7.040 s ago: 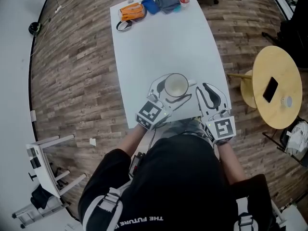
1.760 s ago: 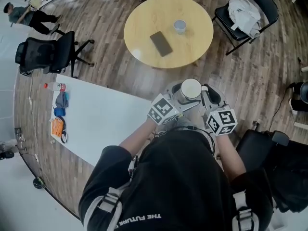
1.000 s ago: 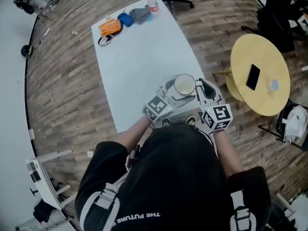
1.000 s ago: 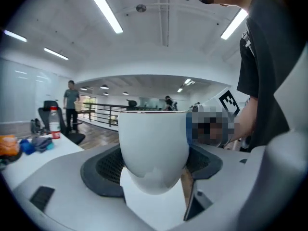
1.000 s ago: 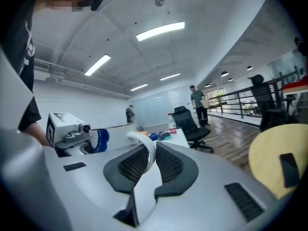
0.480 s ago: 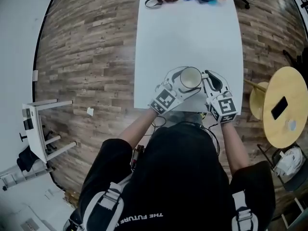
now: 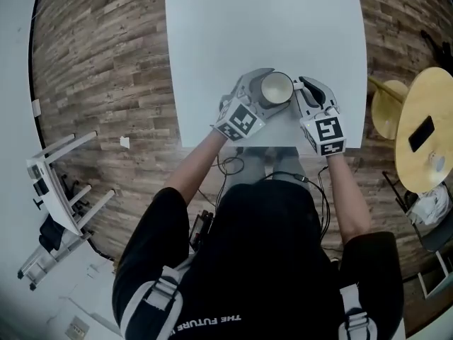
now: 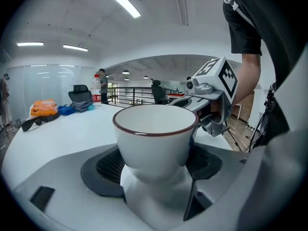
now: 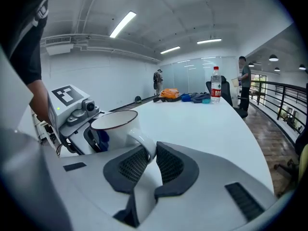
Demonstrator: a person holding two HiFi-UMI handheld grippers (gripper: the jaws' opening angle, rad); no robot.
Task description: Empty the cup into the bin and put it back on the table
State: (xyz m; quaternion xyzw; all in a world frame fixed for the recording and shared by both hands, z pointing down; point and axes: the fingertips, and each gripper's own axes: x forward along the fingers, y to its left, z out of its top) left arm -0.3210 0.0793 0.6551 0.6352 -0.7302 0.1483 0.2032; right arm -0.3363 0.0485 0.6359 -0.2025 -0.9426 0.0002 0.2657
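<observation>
A white cup [image 7: 275, 88] with a dark red rim stands upright and looks empty, low over the near end of the white table [image 7: 269, 20]. I cannot tell whether its base touches the tabletop. My left gripper [image 7: 256, 95] is shut on the cup's body [image 8: 155, 138], its jaws [image 8: 155, 179] clasping the lower half. My right gripper [image 7: 303, 91] is shut on the cup's handle [image 9: 144, 146], pinched between the dark pads [image 9: 168, 165]. Each gripper shows in the other's view, marker cube up: the right gripper [image 8: 211, 97] and the left gripper [image 9: 72, 107].
A water bottle [image 9: 216, 84], an orange bundle [image 9: 169, 94] and blue-grey items lie at the table's far end. A round yellow table [image 7: 428, 154] with a phone [image 7: 422, 129] and a stool [image 7: 386, 108] stand to the right. A white frame [image 7: 53, 183] lies on the wood floor at left.
Both grippers have come down with the cup over the table's near end. The view has tipped further down, so the items at the table's far end have left the head view.
</observation>
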